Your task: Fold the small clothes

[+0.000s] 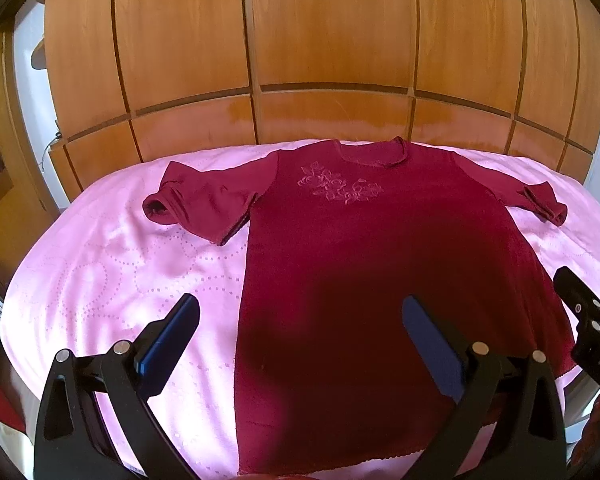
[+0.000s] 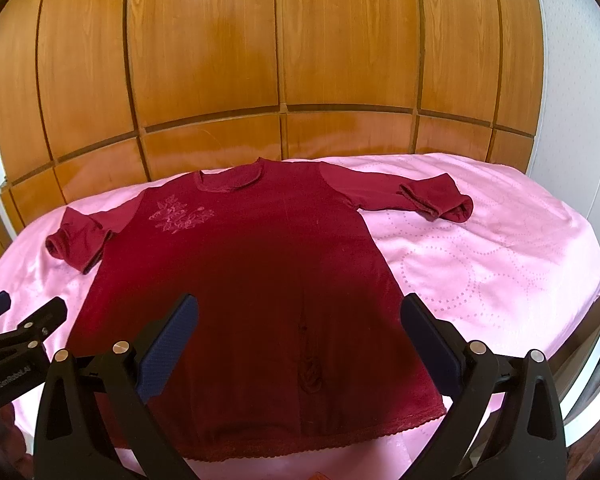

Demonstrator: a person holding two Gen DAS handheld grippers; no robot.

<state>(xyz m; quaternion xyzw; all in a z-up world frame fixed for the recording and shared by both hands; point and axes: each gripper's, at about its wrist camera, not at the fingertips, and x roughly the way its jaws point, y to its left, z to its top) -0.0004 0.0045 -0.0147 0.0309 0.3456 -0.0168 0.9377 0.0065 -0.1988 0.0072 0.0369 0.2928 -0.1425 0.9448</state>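
**Red top flat on the pink cover, both tongs wide open**

Writing first: on the left gripper (image 2: 22, 320), seen at the edge of the right wrist view, a small white label reads something like "GenRobot.AI", the first letters hard to make out. On the right gripper (image 1: 588, 292), poking into the left wrist view, only "DAS" is legible before the frame cuts it off.

The top (image 1: 380, 260) lies face up on the pink cover (image 1: 120, 280), neckline towards the wooden wardrobe (image 1: 320, 40), hem nearest the cameras. Both sleeves are spread sideways with cuffs rolled back. Pale flower embroidery (image 2: 180, 216) sits on the chest, and a scalloped trim runs along the hem.

The left gripper hangs above the hem's left side, jaws spread apart, nothing between the blue pads. The right gripper hangs over the hem's right part, jaws equally wide, holding nothing. Neither touches the cloth.

No containers are clearly in view.
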